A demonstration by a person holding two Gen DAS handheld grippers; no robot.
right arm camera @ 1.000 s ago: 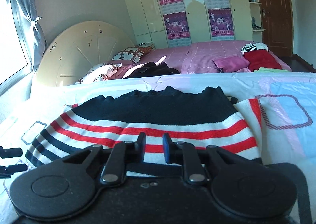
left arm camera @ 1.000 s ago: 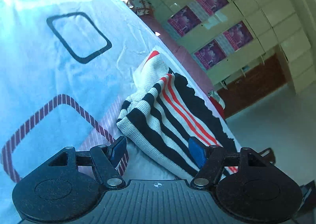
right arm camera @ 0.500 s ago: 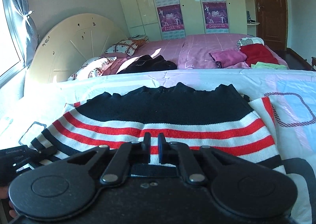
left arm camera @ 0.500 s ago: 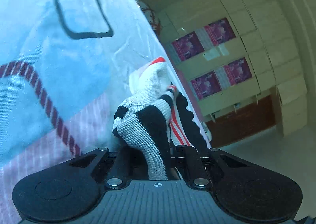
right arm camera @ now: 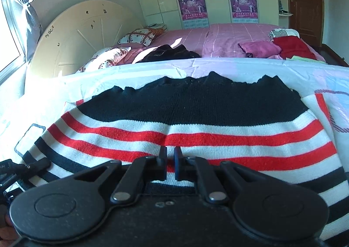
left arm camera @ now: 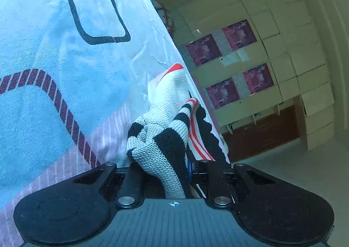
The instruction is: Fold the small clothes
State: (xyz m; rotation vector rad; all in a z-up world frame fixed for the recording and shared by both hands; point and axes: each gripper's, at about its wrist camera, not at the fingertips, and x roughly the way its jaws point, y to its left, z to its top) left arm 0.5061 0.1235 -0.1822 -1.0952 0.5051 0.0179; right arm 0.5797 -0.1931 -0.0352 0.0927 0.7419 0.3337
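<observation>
A knitted sweater (right arm camera: 196,111) with black, white and red stripes lies spread on the pale patterned bedsheet (right arm camera: 261,68). My right gripper (right arm camera: 170,157) sits at its near edge, jaws almost together, pinching fabric at the red stripes; a crease runs to the fingertips. In the left wrist view a bunched corner of the sweater (left arm camera: 161,149) stands up between the jaws of my left gripper (left arm camera: 168,172). Those jaws grip the knit and are opening slightly. The left gripper's dark fingers (right arm camera: 28,166) also show at the lower left of the right wrist view.
Behind the sheet is a pink bed (right arm camera: 229,37) with a black garment (right arm camera: 170,53), pink and red clothes (right arm camera: 292,46) and pillows (right arm camera: 139,36). A round headboard (right arm camera: 82,35), a wardrobe with posters (right arm camera: 192,5) and a brown door (right arm camera: 305,0) stand beyond.
The left gripper went from wide open in front of the sweater's corner to closed on it, bunching the knit. The right jaws narrowed onto the fabric and moved forward over the stripes.
</observation>
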